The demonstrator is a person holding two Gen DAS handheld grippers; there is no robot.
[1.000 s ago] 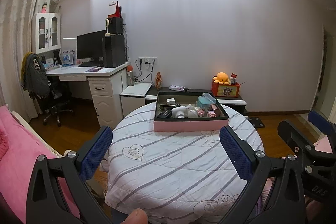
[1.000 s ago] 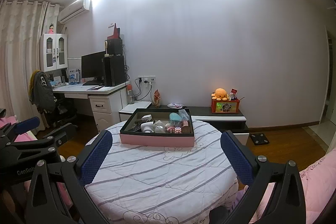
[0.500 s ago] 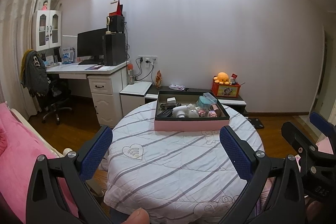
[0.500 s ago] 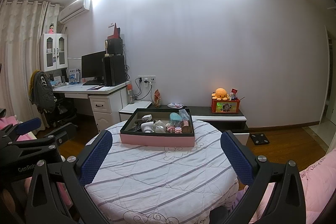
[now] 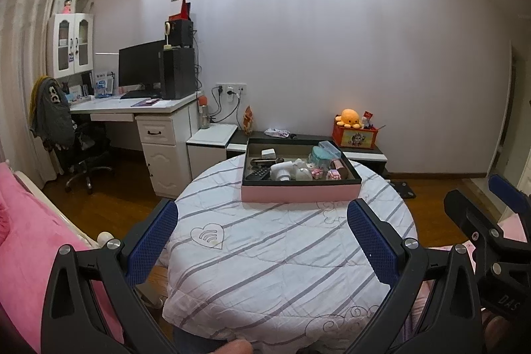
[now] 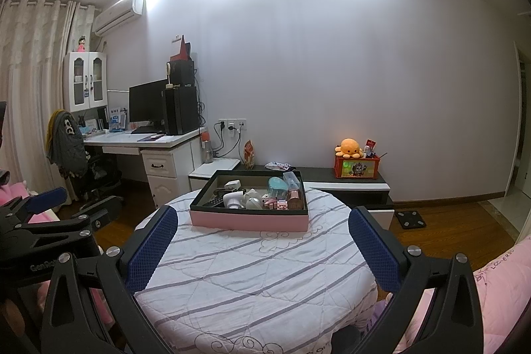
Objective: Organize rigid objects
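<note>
A pink-sided box (image 5: 300,192) with a dark rim sits at the far side of a round table covered in a striped white quilt (image 5: 285,247); it also shows in the right wrist view (image 6: 249,220). It holds several small objects: a white bottle (image 5: 282,171), a teal case (image 5: 320,155), a black remote (image 5: 257,173), pink cubes (image 5: 333,175). My left gripper (image 5: 262,233) is open and empty, well short of the box. My right gripper (image 6: 264,239) is open and empty, also at the near side of the table.
A white desk (image 5: 132,108) with monitor and office chair (image 5: 79,148) stands at the left. A low cabinet with an orange plush octopus (image 5: 348,118) is behind the table. Pink bedding (image 5: 30,241) lies at the left, and more at the right (image 6: 497,284).
Both grippers have hardly moved; the left wrist view has shifted slightly. Both stay open and empty.
</note>
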